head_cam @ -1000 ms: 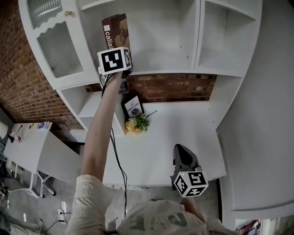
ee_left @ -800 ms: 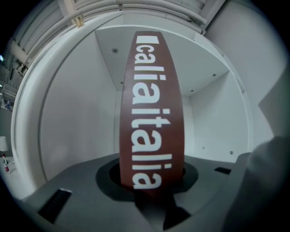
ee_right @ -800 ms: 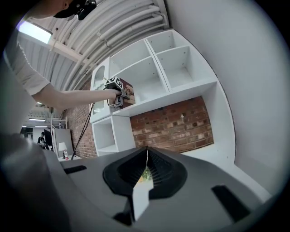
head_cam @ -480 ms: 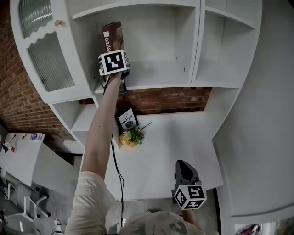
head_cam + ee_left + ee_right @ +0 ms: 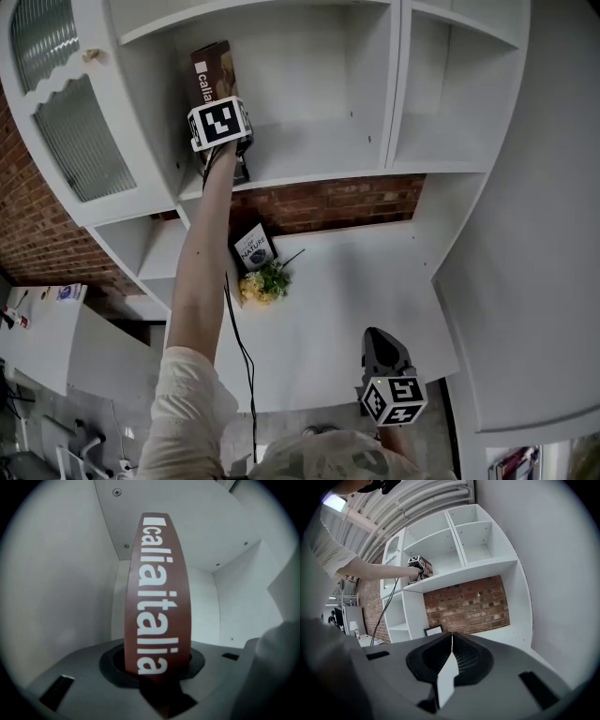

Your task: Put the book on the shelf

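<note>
Since a second ago the left gripper [image 5: 157, 666] has carried the book [image 5: 212, 71] further into the shelf [image 5: 309, 155], closer to that compartment's left wall. Meanwhile the right gripper [image 5: 377, 336] has sunk a little at the desk's near edge.

Far left in the head view, a cabinet door [image 5: 58, 131] with ribbed glass flanks the open compartment. Beside it the brown book stands upright inside, with the left jaws clenched on its lower part from the spine side. The marker cube hides that grip from above, but the left gripper view supplies it. There the spine, with its white lettering, rises straight from between the jaws against white compartment walls. No view shows clearly whether the book's bottom edge rests on the board. A black cable [image 5: 242, 336] hangs from that gripper along the outstretched arm [image 5: 202, 272].

Below, a brick wall [image 5: 328, 201] backs the white desk [image 5: 366, 281]. A framed picture [image 5: 253, 249] leans at the back of the desk, with a bunch of flowers [image 5: 263, 282] just in front of it. Further right, the right gripper hovers low. The right gripper view shows its jaws pressed together on nothing. That view alone takes in the shelving from the side, and white pipes [image 5: 422, 498] along the ceiling.
</note>
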The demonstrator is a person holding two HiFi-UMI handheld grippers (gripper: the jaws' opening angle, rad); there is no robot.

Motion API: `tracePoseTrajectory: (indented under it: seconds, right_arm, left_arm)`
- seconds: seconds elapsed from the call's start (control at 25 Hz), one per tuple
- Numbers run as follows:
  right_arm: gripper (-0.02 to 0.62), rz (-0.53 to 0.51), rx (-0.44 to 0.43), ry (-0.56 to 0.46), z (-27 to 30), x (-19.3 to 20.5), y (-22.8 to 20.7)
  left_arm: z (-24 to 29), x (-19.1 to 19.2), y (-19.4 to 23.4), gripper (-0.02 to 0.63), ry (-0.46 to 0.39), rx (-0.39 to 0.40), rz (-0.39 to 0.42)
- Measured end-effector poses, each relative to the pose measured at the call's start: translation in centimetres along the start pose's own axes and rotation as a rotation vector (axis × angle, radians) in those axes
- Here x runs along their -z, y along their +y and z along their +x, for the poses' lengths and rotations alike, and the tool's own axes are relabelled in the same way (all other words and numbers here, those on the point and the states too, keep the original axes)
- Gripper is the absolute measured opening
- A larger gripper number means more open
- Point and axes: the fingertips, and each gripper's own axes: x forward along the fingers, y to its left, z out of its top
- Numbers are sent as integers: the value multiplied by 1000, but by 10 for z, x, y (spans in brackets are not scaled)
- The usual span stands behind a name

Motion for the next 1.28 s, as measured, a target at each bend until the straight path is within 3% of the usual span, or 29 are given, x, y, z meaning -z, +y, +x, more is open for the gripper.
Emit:
tracePoseTrajectory:
  seconds: [0.56, 0.76, 1.0, 1.28]
  right_arm:
    - [17, -29, -4, -23, -4, -5, 10]
    - [17, -16, -7, -31, -7, -9, 10]
    - [17, -27, -57, -26, -12, -6, 29]
    - [17, -40, -97, -17, -29, -1, 43]
  left_arm:
    - [-4, 1, -4, 164, -11, -4, -26]
    - [-21, -2, -9, 236, -55, 19, -63]
    - [-58, -1, -18, 258, -112, 38, -13]
    - [-118, -5, -30, 261, -239, 70, 14]
